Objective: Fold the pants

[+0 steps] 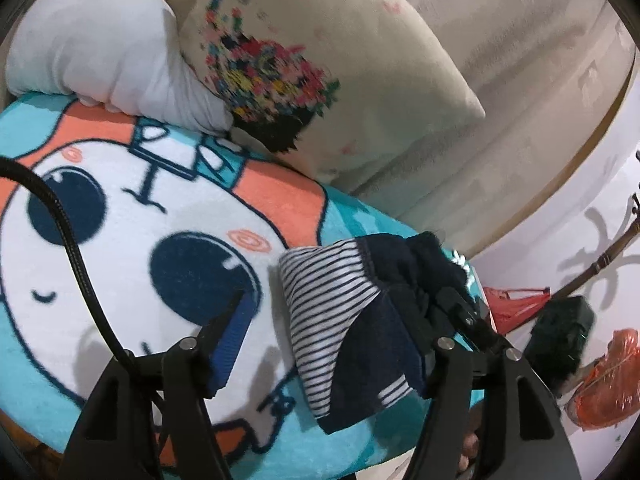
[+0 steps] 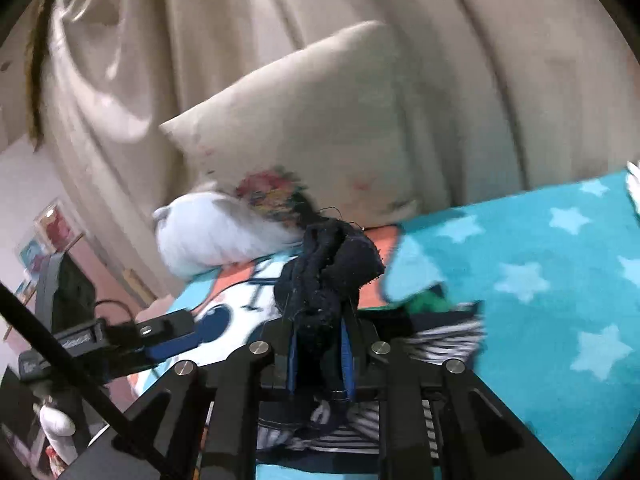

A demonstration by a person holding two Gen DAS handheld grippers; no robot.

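Note:
The pants are dark navy with a blue-and-white striped lining, bunched up over the cartoon blanket. My left gripper is open; its blue-padded left finger is clear of the cloth and the pants hang against the right finger. My right gripper is shut on a bunch of the navy pants, which stands up between its blue pads, with striped lining trailing below. The left gripper shows at the left of the right wrist view.
A beige flowered pillow and a white plush toy lie at the head of the bed. Beige curtains hang behind. Red plastic bags and a dark box sit beyond the bed's right edge.

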